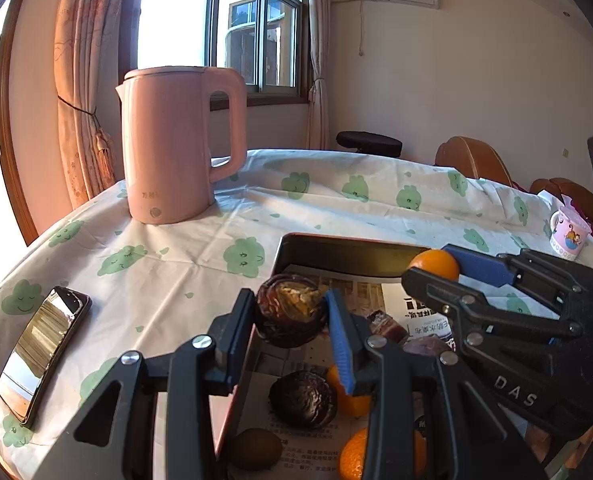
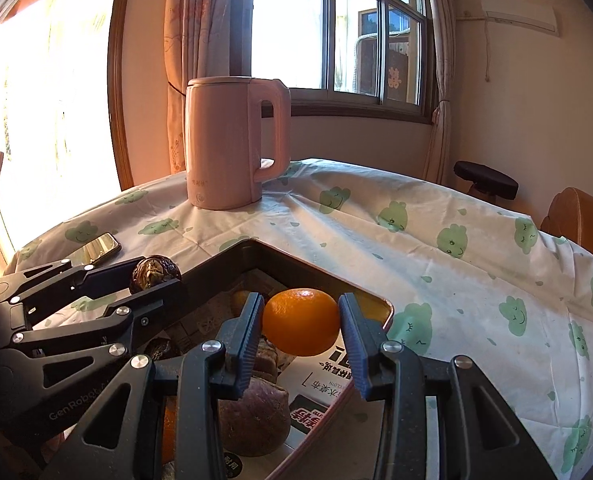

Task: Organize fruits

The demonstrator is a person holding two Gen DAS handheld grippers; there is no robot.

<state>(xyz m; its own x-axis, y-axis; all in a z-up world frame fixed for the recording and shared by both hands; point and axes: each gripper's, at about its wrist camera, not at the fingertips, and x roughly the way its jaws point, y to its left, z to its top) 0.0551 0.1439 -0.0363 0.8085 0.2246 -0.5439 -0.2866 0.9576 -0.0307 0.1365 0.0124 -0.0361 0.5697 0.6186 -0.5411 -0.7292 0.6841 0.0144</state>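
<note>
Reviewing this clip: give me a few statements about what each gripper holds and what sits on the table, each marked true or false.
1. The left gripper holds a dark wrinkled fruit. True.
2. The right gripper is empty. False: its jaws clamp an orange.
3. The kettle is blue. False: it is pink.
4. A phone lies on the tablecloth, outside the tray. True.
5. The tray holds no fruit. False: several pieces lie in it.

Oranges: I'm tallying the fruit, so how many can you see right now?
3 oranges: one gripped by the right tongs above the tray, one in the tray behind the left tongs' finger, one at the tray's near edge. Others may be hidden.
</note>
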